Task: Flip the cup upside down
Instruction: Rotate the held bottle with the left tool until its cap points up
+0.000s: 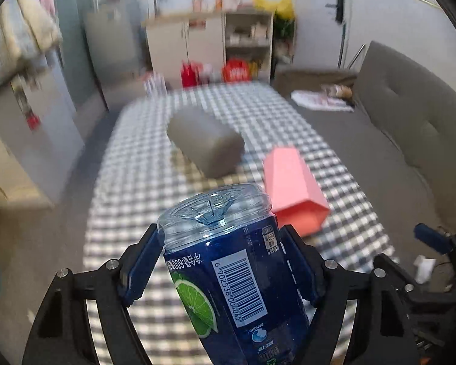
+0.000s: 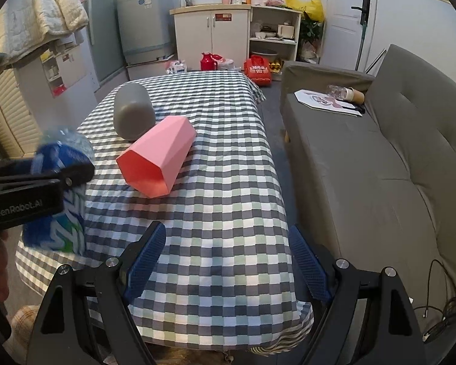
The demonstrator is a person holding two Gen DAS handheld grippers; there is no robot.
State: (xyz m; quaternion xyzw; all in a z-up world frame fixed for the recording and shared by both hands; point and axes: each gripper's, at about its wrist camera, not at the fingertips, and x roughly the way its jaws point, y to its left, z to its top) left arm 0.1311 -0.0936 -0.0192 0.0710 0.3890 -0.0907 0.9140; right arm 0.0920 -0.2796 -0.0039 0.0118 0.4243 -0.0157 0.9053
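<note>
A pink six-sided cup (image 2: 158,161) lies on its side on the checked tablecloth (image 2: 228,188), its open mouth toward me. Just behind it a grey cup (image 2: 133,112) also lies on its side. In the left wrist view the pink cup (image 1: 291,188) is ahead to the right and the grey cup (image 1: 206,143) farther back. My left gripper (image 1: 221,234) is shut on a blue-labelled plastic bottle (image 1: 228,267), held base-forward above the table's near left part; the bottle (image 2: 60,194) shows blurred from the right wrist. My right gripper (image 2: 226,232) stands open over the table's near edge with nothing between its fingers.
A grey sofa (image 2: 364,167) runs along the table's right side, with papers and a paper cup (image 2: 354,94) on it. Beyond the table's far end stand a white cabinet (image 2: 211,36), a fridge (image 2: 146,30) and red bags (image 2: 257,71). Cables (image 2: 440,313) lie on the floor.
</note>
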